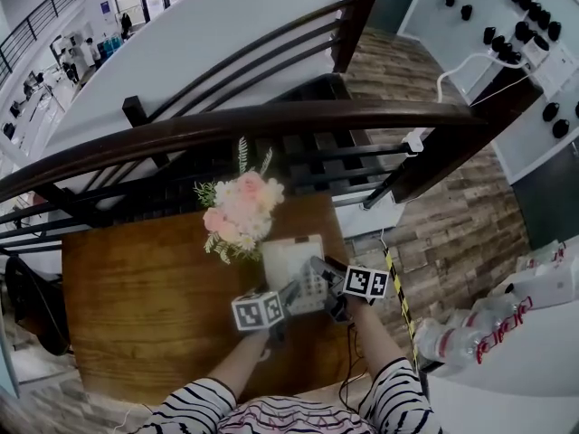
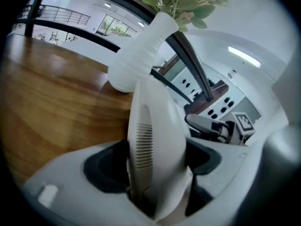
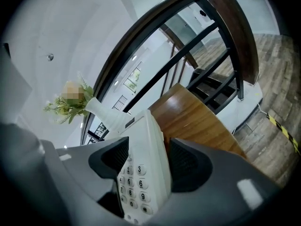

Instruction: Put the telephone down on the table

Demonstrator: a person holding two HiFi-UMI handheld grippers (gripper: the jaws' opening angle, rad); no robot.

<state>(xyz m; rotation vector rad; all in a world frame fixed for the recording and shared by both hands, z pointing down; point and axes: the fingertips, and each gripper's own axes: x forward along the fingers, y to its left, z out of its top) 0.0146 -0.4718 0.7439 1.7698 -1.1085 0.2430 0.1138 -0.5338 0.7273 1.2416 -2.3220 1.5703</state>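
A white push-button telephone lies on the wooden table, in front of the flower vase. My left gripper reaches it from the near left, my right gripper from the near right. In the left gripper view the white handset stands between the wide-spread jaws of the left gripper, with dark gaps at its sides. In the right gripper view the keypad body sits between the jaws of the right gripper, and its pads stand clear of it.
A white vase of pink flowers stands just beyond the telephone, seen also as the vase close ahead. A dark wooden railing runs behind the table. The table's right edge drops to a plank floor with stairs.
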